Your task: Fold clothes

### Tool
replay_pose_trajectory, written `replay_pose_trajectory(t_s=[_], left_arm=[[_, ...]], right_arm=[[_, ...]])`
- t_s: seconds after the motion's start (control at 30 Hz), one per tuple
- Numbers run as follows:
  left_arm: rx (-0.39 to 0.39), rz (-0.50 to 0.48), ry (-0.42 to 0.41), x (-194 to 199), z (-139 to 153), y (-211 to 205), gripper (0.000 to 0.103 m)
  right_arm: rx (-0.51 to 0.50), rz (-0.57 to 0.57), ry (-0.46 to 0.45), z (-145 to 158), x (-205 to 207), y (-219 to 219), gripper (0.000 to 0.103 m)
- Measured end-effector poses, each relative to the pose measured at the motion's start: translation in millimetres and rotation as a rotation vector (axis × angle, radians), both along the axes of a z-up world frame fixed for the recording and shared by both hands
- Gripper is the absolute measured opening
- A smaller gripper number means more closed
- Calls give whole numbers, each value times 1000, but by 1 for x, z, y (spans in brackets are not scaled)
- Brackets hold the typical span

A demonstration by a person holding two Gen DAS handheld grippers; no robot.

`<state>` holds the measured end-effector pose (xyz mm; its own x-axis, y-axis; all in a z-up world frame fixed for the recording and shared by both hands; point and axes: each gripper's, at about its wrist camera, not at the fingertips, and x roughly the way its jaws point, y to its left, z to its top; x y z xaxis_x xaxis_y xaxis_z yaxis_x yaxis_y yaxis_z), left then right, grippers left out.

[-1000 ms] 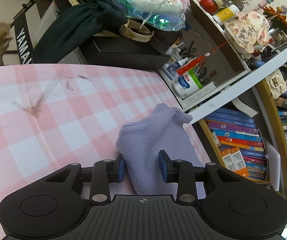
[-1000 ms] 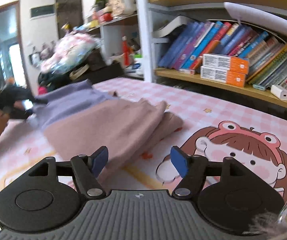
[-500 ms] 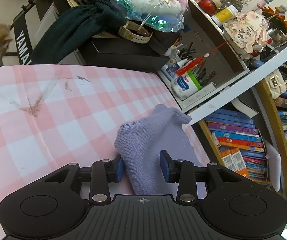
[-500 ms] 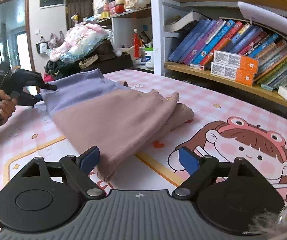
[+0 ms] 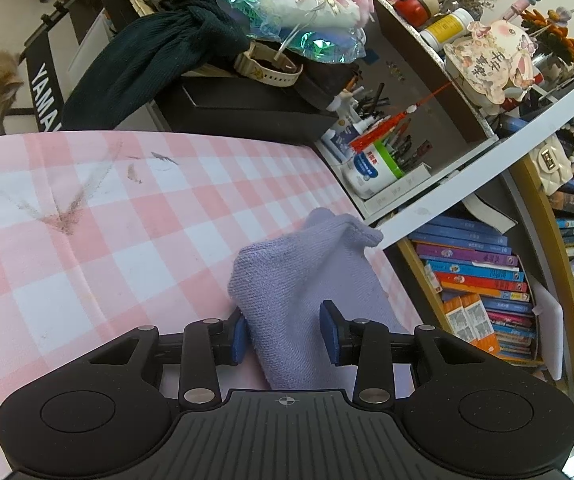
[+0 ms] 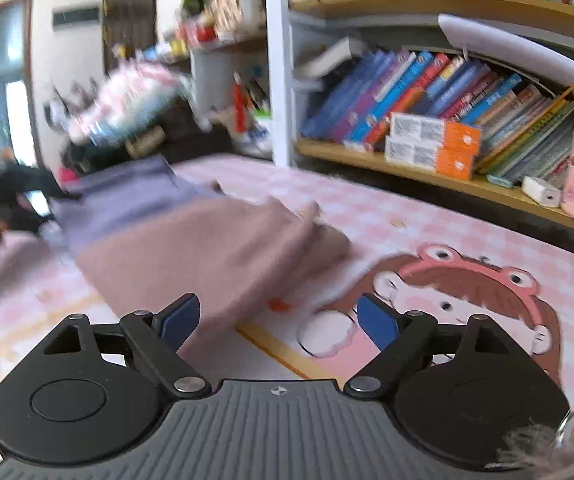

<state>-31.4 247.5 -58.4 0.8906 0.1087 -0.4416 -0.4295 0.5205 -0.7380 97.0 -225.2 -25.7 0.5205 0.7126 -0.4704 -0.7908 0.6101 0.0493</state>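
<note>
The garment (image 6: 207, 240), lilac at one end and dusty pink at the other, lies across the pink checked tabletop (image 5: 87, 240) in what looks like a partly folded bundle, its pink end doubled into layers near the cartoon print on the cloth; the left claw (image 5: 283, 332) stands at the lilac end with its blue pads apart, the knit running between them and touching the left pad while a gap shows on the right, so it straddles the fabric and does not pinch it; the right claw (image 6: 277, 316) hangs over the pink end, spread wide, holding nothing, with the corner of the cloth just ahead of its left pad; the right view is smeared, so the exact lie of the folds is hard to read. The risks I would judge from here: if the left claw closes on only the top layer, lifting would peel the bundle open and undo the layers; a pull from one end alone could drag the whole garment over the slick cloth toward the bookshelf (image 5: 483, 280) edge, where the lilac tip already sits near the tabletop's rim; and a fast right-hand approach could snag the loose pink corner and skew the crease.
</note>
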Motion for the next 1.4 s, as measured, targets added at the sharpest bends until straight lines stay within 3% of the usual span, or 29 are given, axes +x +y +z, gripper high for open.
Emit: replay_pose_trajectory(t_s=[0.17,0.43,0.63,0.83,0.97,1.1,1.23,1.33,1.4], left_arm=[[4,-11,-4,0,-1,1,36],[24,-17,5,2,0,0,32],[40,-13,36,5,4,-3,22],[121,-49,-17,11,37,-22,13],[269,-124,-81,24,76,-60,13],[423,-263,-167,43,110,-118,13],[682,-498,-191,59,122,-205,13],[1011,-745,-55,61,93,-285,18],[1189,-838,30,59,64,-315,21]], right_arm=[[-57,2,11,-8,1,7,85],[-68,-6,54,-11,6,7,89],[-65,-15,85,-13,12,7,93],[-64,-17,89,-14,12,6,94],[-63,-17,92,-13,12,6,94],[-64,-18,93,-13,12,6,94],[-65,-20,93,-13,12,5,94],[-64,-18,97,-13,12,5,94],[-63,-17,100,-13,13,5,94]])
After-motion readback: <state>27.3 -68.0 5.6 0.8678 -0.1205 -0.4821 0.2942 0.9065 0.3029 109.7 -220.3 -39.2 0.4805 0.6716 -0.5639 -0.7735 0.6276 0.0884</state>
